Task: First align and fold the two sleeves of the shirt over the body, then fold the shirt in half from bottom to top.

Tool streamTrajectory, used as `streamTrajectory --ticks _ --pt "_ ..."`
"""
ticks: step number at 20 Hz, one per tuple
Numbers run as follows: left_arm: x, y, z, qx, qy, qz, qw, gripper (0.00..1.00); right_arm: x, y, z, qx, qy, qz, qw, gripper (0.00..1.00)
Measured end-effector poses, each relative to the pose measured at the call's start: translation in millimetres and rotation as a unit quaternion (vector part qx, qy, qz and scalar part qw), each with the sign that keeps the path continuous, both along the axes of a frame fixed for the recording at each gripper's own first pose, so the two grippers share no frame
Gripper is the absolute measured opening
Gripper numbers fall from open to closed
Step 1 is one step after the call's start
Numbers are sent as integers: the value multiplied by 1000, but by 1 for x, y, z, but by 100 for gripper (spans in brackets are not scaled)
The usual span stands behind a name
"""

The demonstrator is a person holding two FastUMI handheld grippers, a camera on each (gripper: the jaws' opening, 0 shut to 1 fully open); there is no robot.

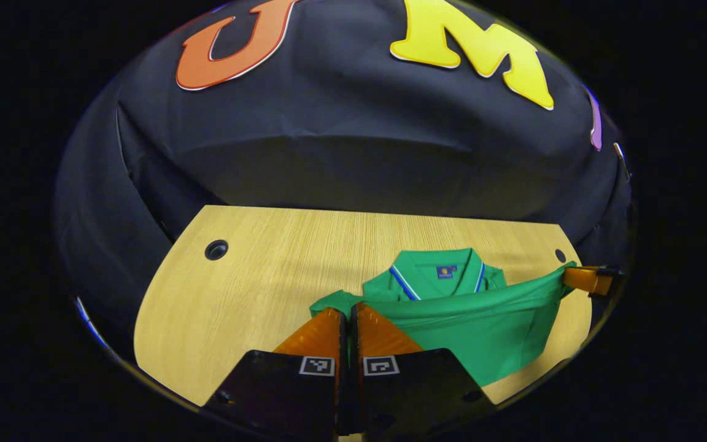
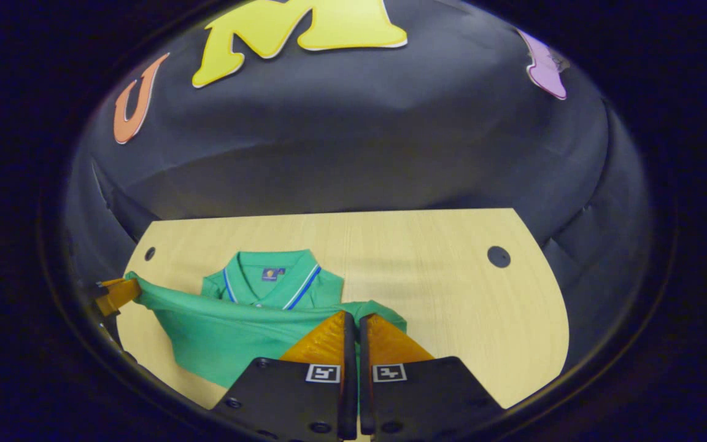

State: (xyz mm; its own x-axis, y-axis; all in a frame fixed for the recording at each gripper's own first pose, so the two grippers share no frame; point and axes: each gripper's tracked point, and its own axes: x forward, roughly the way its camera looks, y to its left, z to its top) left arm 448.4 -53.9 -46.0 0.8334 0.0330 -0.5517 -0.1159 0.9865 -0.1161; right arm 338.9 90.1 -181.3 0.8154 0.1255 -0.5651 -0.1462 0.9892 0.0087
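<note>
the left gripper and right gripper each pinched a bottom corner of the green shirt, its hem lifted taut between them above the wooden table; bare tabletop lay open on both sides, dark cloth wall behind

Green shirt hem pinched between left tool and right tool, above table.

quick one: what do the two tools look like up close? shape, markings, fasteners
Both look alike. The left tool has two wedge-shaped fingers that taper to a narrow tip, on dark blocky mounts. Each mount carries a small square black-and-white tag near the finger base. The right tool has the same build and tags, plus round screw heads along the mounts' edges. No cables in sight.
</note>
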Motion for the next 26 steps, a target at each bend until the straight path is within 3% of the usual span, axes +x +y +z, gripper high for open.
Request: streamTrajectory --ticks 4,7,14,17,19,20,21,24,25,26 --pt "48 -3 -28 16 -22 5 1000 3 51 16 -12 -13 -50 22 998 2" --pt "66 -3 -48 26 -12 8 1000 2 73 24 -40 1 -33 14 999 5" --pt "81 -7 -70 27 -5 5 1000 4 89 15 -86 28 15 -10 999 5" --pt "78 -8 -77 18 4 5 1000 8 89 12 -85 -10 12 -12 1000 5" --pt "77 -13 -74 0 1 1 1000 12 84 14 -78 -20 7 -9 1000 14" --pt "75 -14 -71 -4 -1 0 1000 27 84 16 -74 -19 3 -6 1000 19" --pt "73 -14 -67 -7 -3 0 1000 34 83 14 -72 -23 3 -10 1000 30" --pt "63 -11 -47 0 -10 6 1000 100 65 11 -53 -37 1 -14 999 77" --pt "56 -11 -38 -1 -12 8 1000 100 58 13 -46 -37 2 -14 999 93" --pt "50 -12 -28 -2 -14 7 1000 100 48 16 -35 -28 3 -9 1000 93"
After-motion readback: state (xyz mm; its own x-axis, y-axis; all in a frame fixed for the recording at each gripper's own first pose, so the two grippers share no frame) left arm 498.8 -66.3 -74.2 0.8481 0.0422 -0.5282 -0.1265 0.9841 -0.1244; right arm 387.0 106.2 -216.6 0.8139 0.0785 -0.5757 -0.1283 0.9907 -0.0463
